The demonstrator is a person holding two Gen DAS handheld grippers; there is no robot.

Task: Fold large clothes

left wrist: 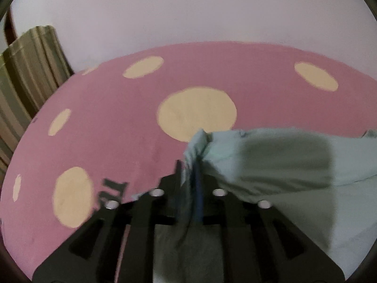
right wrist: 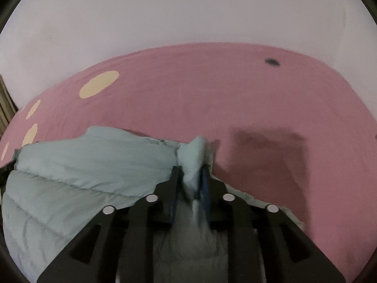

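Observation:
A pale mint quilted jacket (left wrist: 278, 165) lies on a pink sheet with cream dots (left wrist: 117, 127). My left gripper (left wrist: 189, 165) is shut on a bunched edge of the jacket, which spreads to the right of it. In the right wrist view the jacket (right wrist: 89, 165) spreads to the left. My right gripper (right wrist: 190, 172) is shut on a puffy fold of the jacket, which sticks up between the fingers. Both pinched edges are lifted a little above the pink sheet (right wrist: 259, 108).
A striped brown and beige curtain (left wrist: 26, 75) hangs at the far left. A plain pale wall (left wrist: 188, 11) stands behind the bed. A small dark spot (right wrist: 272, 61) sits on the sheet at the far right.

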